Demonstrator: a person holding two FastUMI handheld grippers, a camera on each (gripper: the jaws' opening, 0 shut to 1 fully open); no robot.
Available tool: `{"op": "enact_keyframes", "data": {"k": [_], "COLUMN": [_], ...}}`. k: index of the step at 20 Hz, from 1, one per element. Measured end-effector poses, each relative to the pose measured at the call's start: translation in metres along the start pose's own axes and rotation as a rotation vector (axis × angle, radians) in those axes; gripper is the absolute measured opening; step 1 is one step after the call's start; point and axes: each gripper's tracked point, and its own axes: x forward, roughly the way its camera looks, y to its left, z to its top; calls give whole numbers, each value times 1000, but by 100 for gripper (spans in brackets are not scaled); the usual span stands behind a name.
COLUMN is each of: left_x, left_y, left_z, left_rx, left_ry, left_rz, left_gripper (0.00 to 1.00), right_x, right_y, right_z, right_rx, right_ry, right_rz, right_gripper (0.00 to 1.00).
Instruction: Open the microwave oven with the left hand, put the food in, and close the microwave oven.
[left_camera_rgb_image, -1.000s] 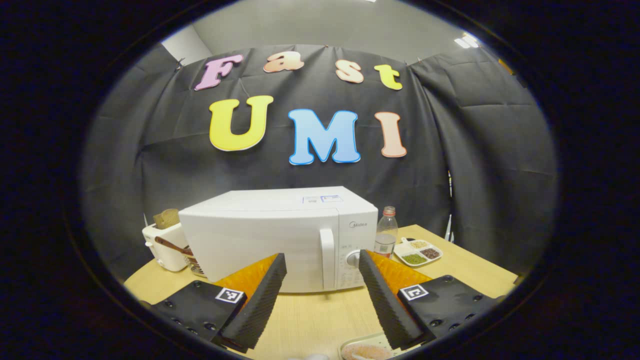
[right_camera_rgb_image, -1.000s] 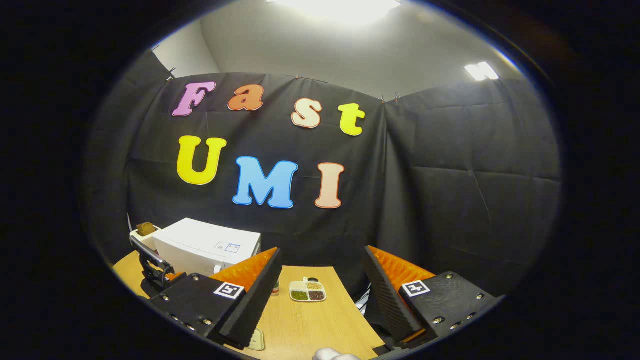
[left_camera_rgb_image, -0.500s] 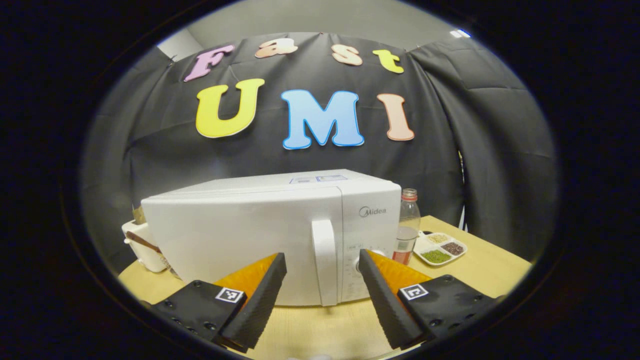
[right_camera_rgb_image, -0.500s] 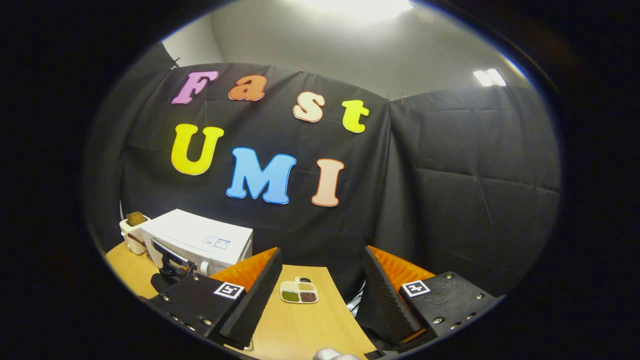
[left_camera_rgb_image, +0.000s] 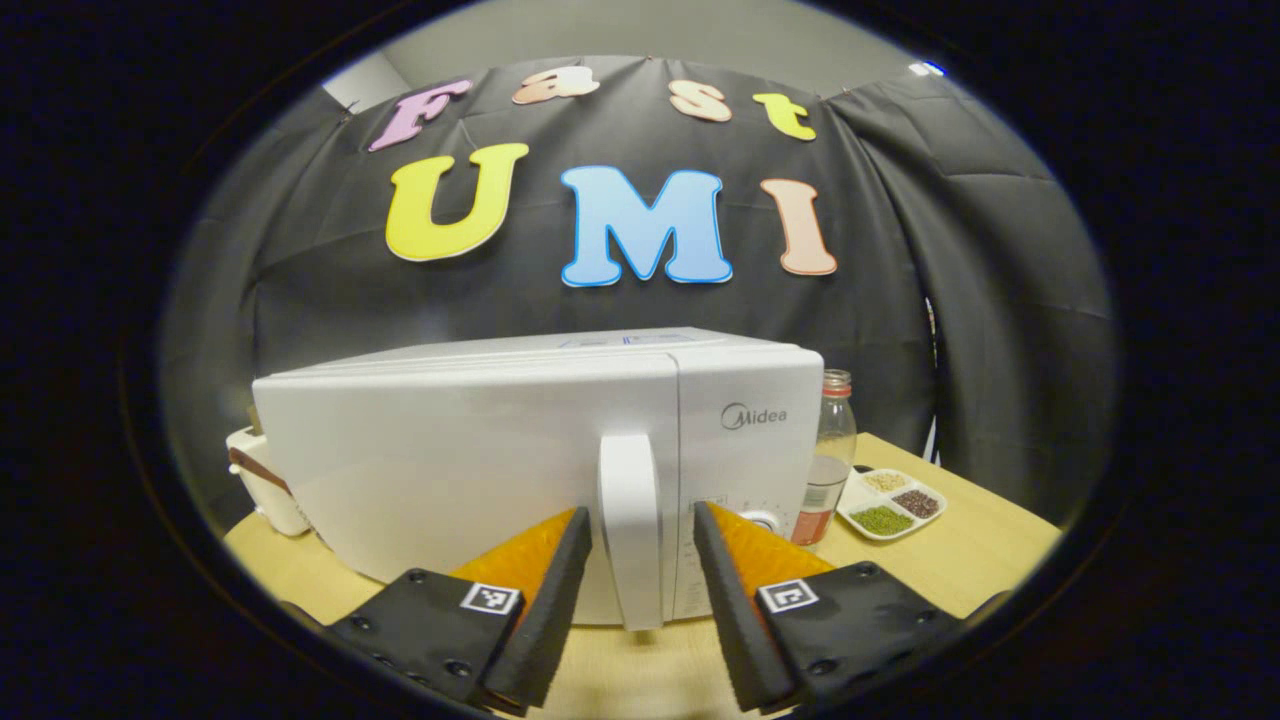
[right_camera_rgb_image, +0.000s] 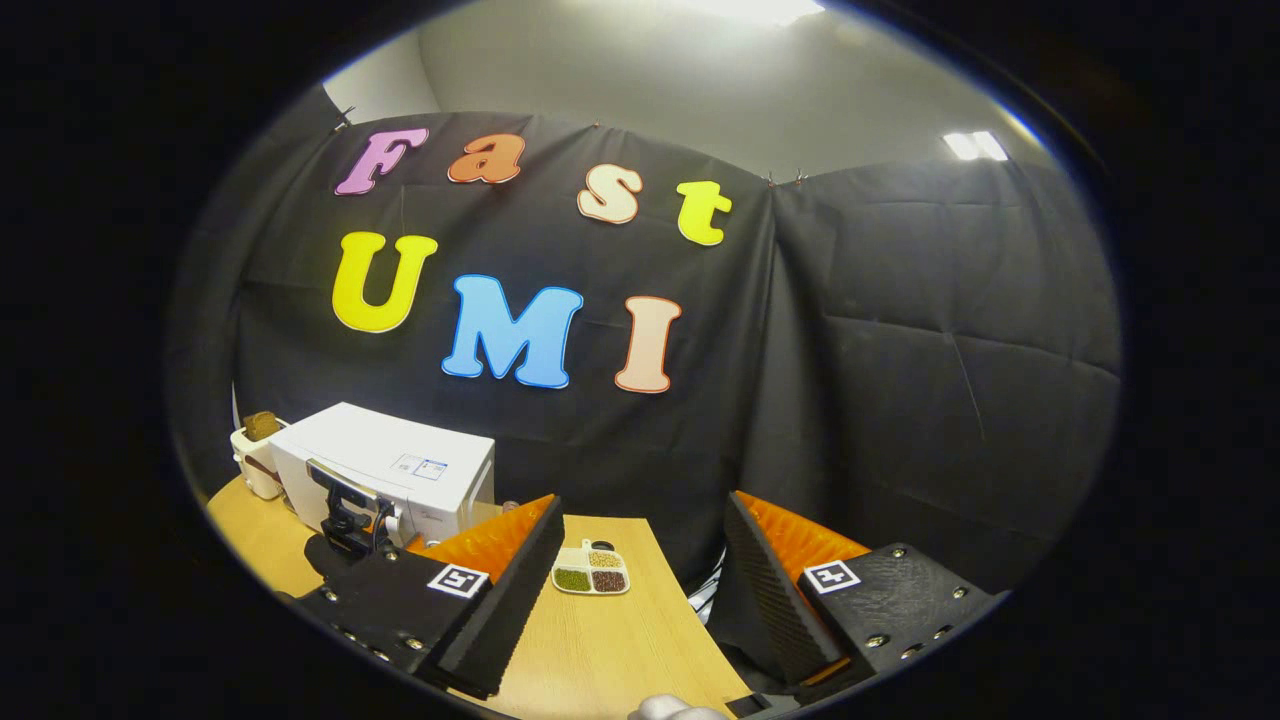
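Note:
The white microwave (left_camera_rgb_image: 450, 470) stands shut on the wooden table, close in front in the left gripper view. My left gripper (left_camera_rgb_image: 640, 512) is open, its two fingers straddling the door's upright white handle (left_camera_rgb_image: 630, 520) with a thin gap on each side. In the right gripper view the microwave (right_camera_rgb_image: 400, 465) sits far left, with the left gripper (right_camera_rgb_image: 345, 510) in front of its door. My right gripper (right_camera_rgb_image: 642, 500) hangs open over the table's right part, holding nothing.
A clear bottle (left_camera_rgb_image: 828, 450) with a red cap stands right of the microwave. Beyond it lies a white divided dish of grains (left_camera_rgb_image: 890, 505), also seen as the dish (right_camera_rgb_image: 590, 578). A cream toaster (left_camera_rgb_image: 262, 480) sits left of the microwave. The table edge (left_camera_rgb_image: 1000, 560) runs at right.
My left gripper moved forward to the microwave until its fingers flank the door handle, and the fingers narrowed a little. The right gripper shifted only slightly and stayed open.

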Motion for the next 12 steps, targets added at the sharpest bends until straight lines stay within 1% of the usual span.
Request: {"op": "enact_keyframes", "data": {"k": [1, 3, 4, 5, 7, 9, 12], "left_x": [0, -1, 1, 1, 1, 1, 1], "left_y": [2, 0, 0, 0, 0, 1, 2], "left_z": [2, 2, 2, 1, 1, 0, 1], "left_rx": [-4, -14, 0, 12, -16, -24, -9], "left_ry": [-9, -5, 1, 8, 7, 12, 16], "left_rz": [4, -1, -4, -13, -31, -38, -28], "left_gripper": [63, 40, 34, 34, 33, 27, 21], "right_x": [0, -1, -1, -1, -3, -4, -6], "right_y": [-1, -8, -9, -11, -14, -13, -13], "right_z": [1, 6, 6, 7, 7, 3, 1], "right_rx": [3, -6, -9, -6, 3, 9, 14], "right_ry": [-3, -19, -22, -25, -30, -21, -12], "right_rz": [-1, -17, -20, -21, -27, -27, -22], "right_gripper": [99, 98, 99, 99, 99, 99, 99]}}
